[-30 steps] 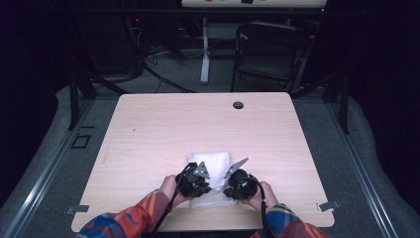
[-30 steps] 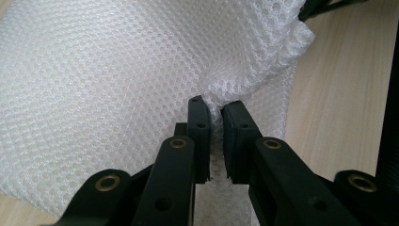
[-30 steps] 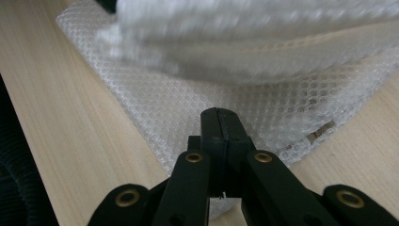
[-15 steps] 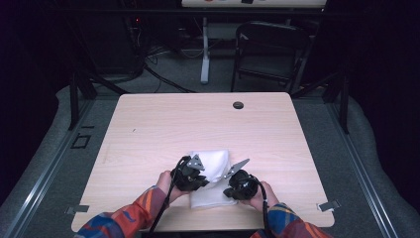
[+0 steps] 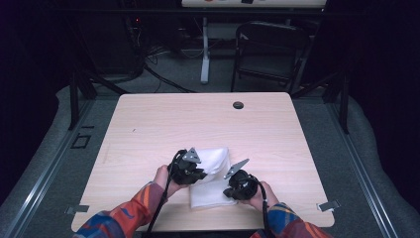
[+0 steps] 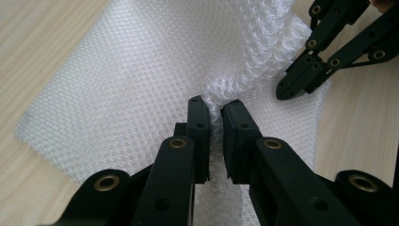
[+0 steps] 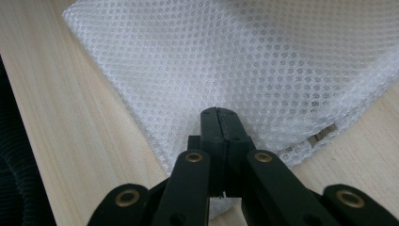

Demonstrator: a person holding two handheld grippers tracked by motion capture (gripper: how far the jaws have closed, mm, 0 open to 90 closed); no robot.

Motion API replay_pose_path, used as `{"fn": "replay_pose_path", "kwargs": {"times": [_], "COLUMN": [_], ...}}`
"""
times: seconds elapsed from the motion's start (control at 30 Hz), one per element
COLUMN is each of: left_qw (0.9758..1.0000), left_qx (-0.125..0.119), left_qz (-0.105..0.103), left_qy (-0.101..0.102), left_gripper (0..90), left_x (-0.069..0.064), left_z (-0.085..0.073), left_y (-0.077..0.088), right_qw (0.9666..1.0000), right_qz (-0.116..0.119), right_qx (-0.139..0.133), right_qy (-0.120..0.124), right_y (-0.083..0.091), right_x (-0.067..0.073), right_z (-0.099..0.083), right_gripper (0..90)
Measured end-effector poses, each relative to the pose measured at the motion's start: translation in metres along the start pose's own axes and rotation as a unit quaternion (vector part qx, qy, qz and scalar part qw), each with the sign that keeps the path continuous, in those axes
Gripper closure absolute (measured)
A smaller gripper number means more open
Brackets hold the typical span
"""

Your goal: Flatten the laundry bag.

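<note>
from above, a white, square, honeycomb-textured mesh cloth (image 5: 212, 184) lay on the pale wooden table (image 5: 148, 129), between the two tongs. the left gripper (image 5: 194, 172) sat at its left edge, the right gripper (image 5: 233, 188) at its near right corner, both touching the fabric.

in the left gripper view, the left gripper (image 6: 214, 113) was clamped on a bunched fold of the cloth (image 6: 141, 84), which spread ahead of its jaws; the right gripper (image 6: 294, 87) lay ahead to the right.

in the right gripper view, the right gripper (image 7: 220, 117) was pinched tight on the cloth's (image 7: 244, 61) near edge, a small label (image 7: 323, 133) just to its right.
</note>
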State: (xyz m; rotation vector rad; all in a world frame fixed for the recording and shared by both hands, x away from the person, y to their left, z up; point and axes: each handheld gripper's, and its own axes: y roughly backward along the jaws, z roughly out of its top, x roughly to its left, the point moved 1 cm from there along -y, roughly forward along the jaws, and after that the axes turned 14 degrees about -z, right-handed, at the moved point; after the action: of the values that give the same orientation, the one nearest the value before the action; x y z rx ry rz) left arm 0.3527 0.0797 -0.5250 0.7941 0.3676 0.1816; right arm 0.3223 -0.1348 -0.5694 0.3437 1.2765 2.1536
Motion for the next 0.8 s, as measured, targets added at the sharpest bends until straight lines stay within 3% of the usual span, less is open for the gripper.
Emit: {"fn": "replay_pose_path", "kwargs": {"times": [0.17, 0.47, 0.8], "left_qw": [0.9998, 0.9997, 0.9994], "left_qx": [0.002, -0.013, -0.021], "left_qz": [0.018, 0.023, 0.027], "left_qy": [-0.006, 0.004, 0.000], "left_gripper": [82.7, 82.7, 82.6], "left_x": [0.005, 0.017, 0.023], "left_z": [0.003, 0.011, 0.023], "left_y": [0.004, 0.003, 0.005], "right_qw": [1.0000, 1.0000, 1.0000], "right_qz": [0.001, 0.000, -0.003], "right_qx": [0.000, -0.002, 0.007], "right_qy": [-0.001, -0.006, -0.001], "right_y": [0.000, 0.000, 0.001], "right_x": [0.000, 0.000, 0.001], "right_z": [0.000, 0.000, 0.001], "right_gripper": [90.0, 90.0, 90.0]}}
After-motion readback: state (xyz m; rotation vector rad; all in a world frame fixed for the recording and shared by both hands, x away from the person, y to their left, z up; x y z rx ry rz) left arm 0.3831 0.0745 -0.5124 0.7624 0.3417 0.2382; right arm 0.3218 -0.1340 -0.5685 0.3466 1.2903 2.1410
